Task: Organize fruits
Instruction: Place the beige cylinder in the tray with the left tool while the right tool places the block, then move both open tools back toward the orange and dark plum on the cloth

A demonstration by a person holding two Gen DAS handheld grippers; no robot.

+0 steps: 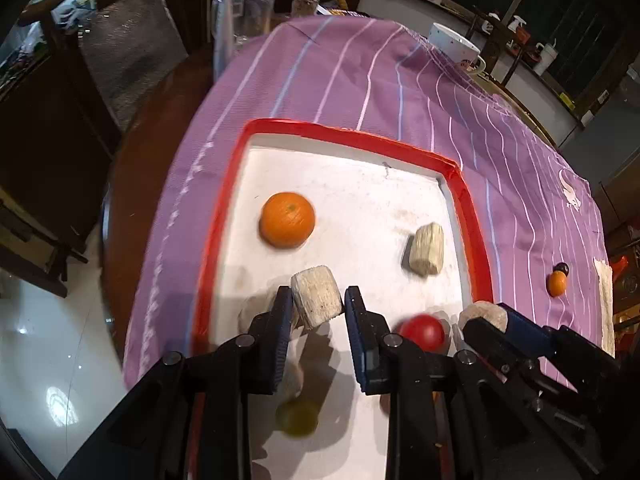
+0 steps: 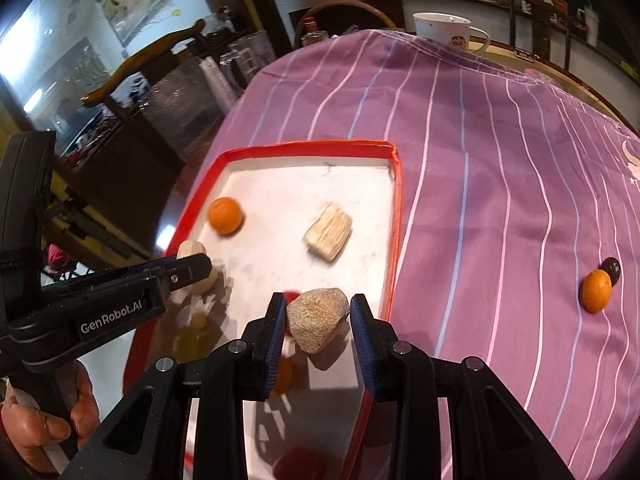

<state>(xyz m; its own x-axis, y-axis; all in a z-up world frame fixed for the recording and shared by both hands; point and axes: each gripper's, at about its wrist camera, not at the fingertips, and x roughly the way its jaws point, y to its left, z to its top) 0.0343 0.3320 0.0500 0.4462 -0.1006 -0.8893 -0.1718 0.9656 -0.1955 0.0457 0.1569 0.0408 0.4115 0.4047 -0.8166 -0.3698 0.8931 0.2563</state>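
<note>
Half hidden behind the near fingers: a red fruit (image 1: 424, 330) in the left wrist view, a blurred greenish fruit (image 1: 298, 416) low between the arms, too smeared to name. In the right wrist view only slivers of red and orange behind the pads; cannot tell which fruits.

Left hand-held gripper (image 1: 318, 300) clenched on a pale fibrous chunk (image 1: 318, 298), pads pressing both sides, held above the near part of the tray (image 1: 352, 136). Right hand-held gripper (image 2: 318, 314) likewise clamped on a second pale, rough chunk (image 2: 318, 316), over the tray's near right part. Seen in the other's camera each time: right one at the lower right of the left view, left one at the left edge of the right view, a bare hand (image 2: 44, 424) gripping its handle.

Inside the white, red-rimmed tray: an orange (image 1: 287, 220) toward the far left, a third pale chunk (image 1: 427, 249) toward the far right, apart from one another. Outside, well to the right on the cloth: a small orange fruit (image 2: 596, 291) touching a dark round one (image 2: 612, 269).

Purple striped cloth (image 2: 500, 168) over a round worktop; white mug (image 2: 442, 31) at the far edge. Wooden chair (image 2: 152, 54) at far left, glossy pale floor (image 1: 48, 360), cluttered shelves behind.
</note>
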